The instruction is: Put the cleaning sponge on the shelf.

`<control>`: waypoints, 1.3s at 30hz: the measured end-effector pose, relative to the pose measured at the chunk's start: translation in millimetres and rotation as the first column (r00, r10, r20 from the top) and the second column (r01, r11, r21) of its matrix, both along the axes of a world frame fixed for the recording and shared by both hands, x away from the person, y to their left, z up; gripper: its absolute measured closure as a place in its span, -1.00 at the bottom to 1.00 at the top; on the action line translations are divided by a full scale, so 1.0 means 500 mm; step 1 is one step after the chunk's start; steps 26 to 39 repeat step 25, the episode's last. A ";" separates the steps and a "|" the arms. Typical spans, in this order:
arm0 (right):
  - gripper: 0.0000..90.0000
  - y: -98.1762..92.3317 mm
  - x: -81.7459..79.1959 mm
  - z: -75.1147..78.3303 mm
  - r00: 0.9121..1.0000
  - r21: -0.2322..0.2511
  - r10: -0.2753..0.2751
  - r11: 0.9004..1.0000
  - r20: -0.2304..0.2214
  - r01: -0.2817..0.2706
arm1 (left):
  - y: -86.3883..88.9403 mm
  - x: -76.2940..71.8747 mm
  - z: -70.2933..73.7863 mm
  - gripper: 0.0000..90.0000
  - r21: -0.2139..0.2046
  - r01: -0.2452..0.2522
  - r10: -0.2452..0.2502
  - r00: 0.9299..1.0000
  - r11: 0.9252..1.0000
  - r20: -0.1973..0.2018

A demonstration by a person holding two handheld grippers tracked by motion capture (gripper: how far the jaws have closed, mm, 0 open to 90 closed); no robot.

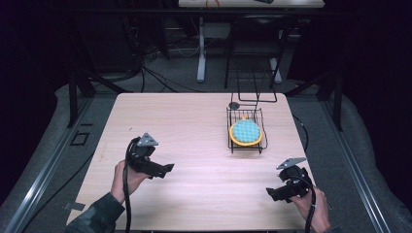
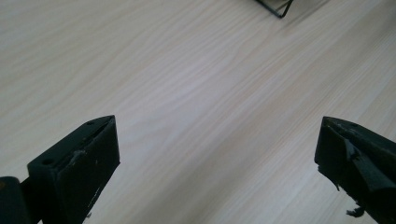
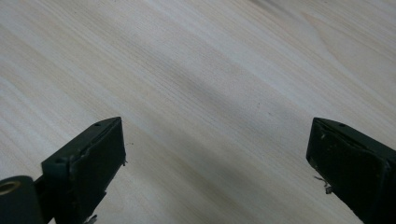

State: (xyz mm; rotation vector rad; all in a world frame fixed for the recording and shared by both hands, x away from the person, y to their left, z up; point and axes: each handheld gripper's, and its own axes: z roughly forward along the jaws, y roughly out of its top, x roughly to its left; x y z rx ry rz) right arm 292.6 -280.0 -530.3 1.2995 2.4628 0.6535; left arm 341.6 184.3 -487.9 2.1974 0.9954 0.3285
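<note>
Wire basket sits on the counter toward its far right, holding an orange-rimmed blue sponge. Left tool and right tool hover near, jaws spread, empty.

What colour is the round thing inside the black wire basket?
The round thing is light blue with an orange rim, lying in the wire basket; the high view shows it best.
</note>
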 end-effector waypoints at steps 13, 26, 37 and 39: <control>-0.89 0.003 0.001 -0.003 1.000 -0.002 0.012 1.000 -0.003 -0.012 | 0.061 -0.015 -0.073 -1.00 0.025 -0.066 0.067 0.996 0.998 -0.063; -0.87 0.002 0.000 0.001 1.000 0.005 0.013 1.000 0.012 -0.013 | 0.065 -0.015 -0.073 -1.00 0.011 -0.058 0.059 0.996 0.998 -0.069; -0.87 0.002 0.000 0.001 1.000 0.005 0.013 1.000 0.012 -0.013 | 0.065 -0.015 -0.073 -1.00 0.011 -0.058 0.059 0.996 0.998 -0.069; -0.87 0.002 0.000 0.001 1.000 0.005 0.013 1.000 0.012 -0.013 | 0.065 -0.015 -0.073 -1.00 0.011 -0.058 0.059 0.996 0.998 -0.069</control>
